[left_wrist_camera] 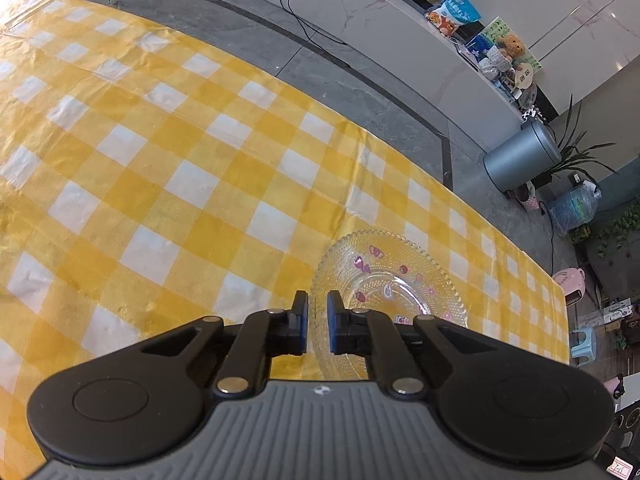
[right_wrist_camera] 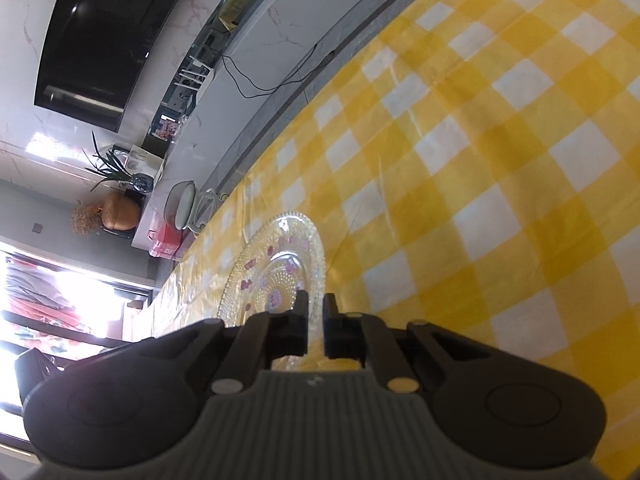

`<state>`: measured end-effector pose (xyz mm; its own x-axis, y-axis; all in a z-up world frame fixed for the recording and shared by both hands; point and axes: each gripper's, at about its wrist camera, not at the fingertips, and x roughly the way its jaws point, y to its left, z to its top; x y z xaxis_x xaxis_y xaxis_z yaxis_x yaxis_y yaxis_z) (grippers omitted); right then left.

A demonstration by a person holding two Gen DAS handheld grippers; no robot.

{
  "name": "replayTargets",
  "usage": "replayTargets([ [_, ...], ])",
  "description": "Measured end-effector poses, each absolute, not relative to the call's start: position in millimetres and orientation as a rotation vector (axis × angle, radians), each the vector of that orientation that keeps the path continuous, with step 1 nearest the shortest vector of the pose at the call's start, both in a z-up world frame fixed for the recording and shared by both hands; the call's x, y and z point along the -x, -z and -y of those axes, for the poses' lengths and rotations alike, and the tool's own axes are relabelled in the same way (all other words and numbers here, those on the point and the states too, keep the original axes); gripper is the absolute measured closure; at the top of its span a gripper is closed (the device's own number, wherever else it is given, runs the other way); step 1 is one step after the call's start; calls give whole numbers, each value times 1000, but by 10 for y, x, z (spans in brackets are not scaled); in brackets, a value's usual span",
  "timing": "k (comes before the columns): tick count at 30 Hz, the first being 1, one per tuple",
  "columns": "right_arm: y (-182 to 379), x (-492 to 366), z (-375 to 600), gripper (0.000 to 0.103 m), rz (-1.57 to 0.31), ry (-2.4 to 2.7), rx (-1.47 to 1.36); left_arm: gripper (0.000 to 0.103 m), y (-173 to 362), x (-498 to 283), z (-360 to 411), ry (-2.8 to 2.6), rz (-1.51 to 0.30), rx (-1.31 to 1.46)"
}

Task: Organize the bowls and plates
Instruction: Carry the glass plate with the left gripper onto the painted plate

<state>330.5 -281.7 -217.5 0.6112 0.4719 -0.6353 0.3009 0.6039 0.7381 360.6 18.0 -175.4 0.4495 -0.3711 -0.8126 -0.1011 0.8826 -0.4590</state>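
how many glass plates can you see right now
1: the glass plate lies on the checked tablecloth, its rim between both grippers' fingers. No bowls show; more may lie out of view.

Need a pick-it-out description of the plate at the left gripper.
Start from the yellow-and-white checked tablecloth covering the table. Near its edge lies a glass plate, its rim between the left gripper fingers. It is clear, with a beaded texture and pink prints.

Left gripper: black linkage arms, silver pivot pins, blue-faced pads, ribbed grey body bearing a small white logo. Right gripper: same build, pads dark in shadow.
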Motion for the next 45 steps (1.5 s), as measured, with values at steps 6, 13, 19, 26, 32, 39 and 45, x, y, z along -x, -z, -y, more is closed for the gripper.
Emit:
replayTargets([
  [6,1930,-3139,2886,99,-910,-128,-921,93,1565,-3447,-71,200,-1079,480],
  [13,1729,-2801,3069,99,-882,-119,-911,93,1317,-3128,113,228,-1062,479],
  [19,1587,-2325,3254,99,-868,-115,-917,93,1088,-2660,286,262,-1027,482],
  [26,1519,-1679,3460,98,-868,-115,-917,93,1027,-2065,441,289,-1024,482],
  [32,1508,-1135,3585,98,-886,-119,-902,93,1109,-1553,468,298,-1036,526],
  [39,1550,-700,3545,98,-925,-130,-858,93,1230,-1091,400,282,-1021,533],
  [45,1613,-596,3396,95,-1012,-103,-741,93,1441,-871,375,272,-1035,526],
])
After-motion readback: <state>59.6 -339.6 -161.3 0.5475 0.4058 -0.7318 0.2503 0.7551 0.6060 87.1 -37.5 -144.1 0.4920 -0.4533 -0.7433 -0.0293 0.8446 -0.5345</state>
